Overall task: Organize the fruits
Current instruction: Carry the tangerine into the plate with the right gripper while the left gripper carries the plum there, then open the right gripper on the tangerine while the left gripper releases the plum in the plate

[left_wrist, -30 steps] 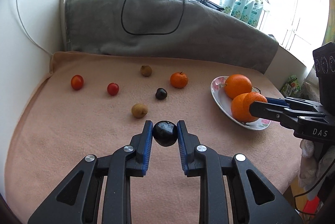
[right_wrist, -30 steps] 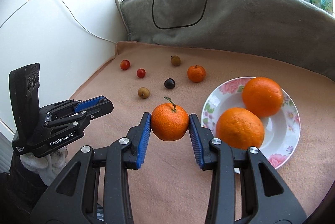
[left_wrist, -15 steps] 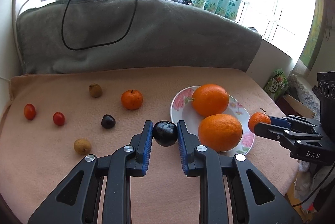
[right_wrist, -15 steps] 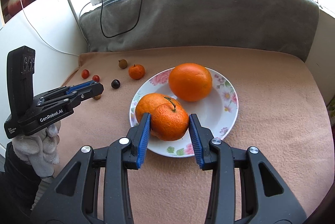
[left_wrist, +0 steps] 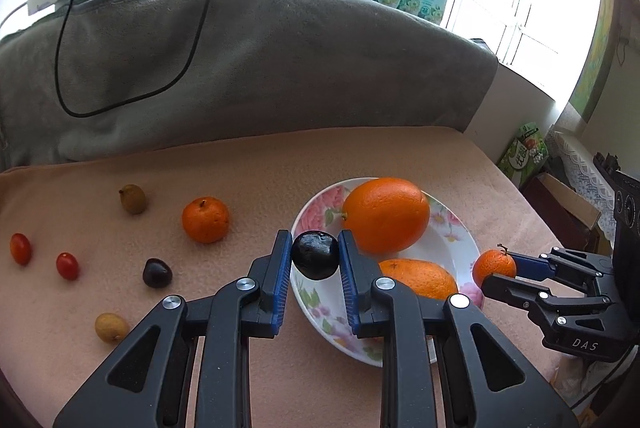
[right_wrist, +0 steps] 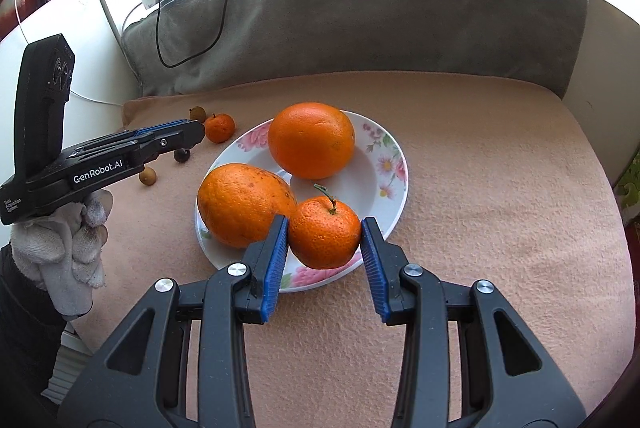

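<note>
My left gripper [left_wrist: 315,255] is shut on a dark plum [left_wrist: 315,254] and holds it over the left rim of the flowered plate [left_wrist: 320,316]. My right gripper [right_wrist: 325,233] is shut on a small mandarin [right_wrist: 324,233] over the plate's near rim [right_wrist: 394,164]. It also shows at the right of the left wrist view [left_wrist: 495,265]. Two large oranges lie on the plate [right_wrist: 311,139] [right_wrist: 244,203]. On the cloth to the left lie a mandarin [left_wrist: 205,219], a dark fruit [left_wrist: 157,272], two cherry tomatoes [left_wrist: 67,265] [left_wrist: 20,248] and two brownish fruits [left_wrist: 133,198] [left_wrist: 111,326].
A grey blanket [left_wrist: 256,68] with a black cable [left_wrist: 120,100] rises behind the pink cloth [right_wrist: 500,168]. The cloth's right edge drops to boxes [left_wrist: 524,152] on the floor. A white wall [right_wrist: 80,28] stands on the left.
Both grippers have moved toward the plate with their fruits. The plum now hangs over the plate's left rim and the mandarin over its near rim.
</note>
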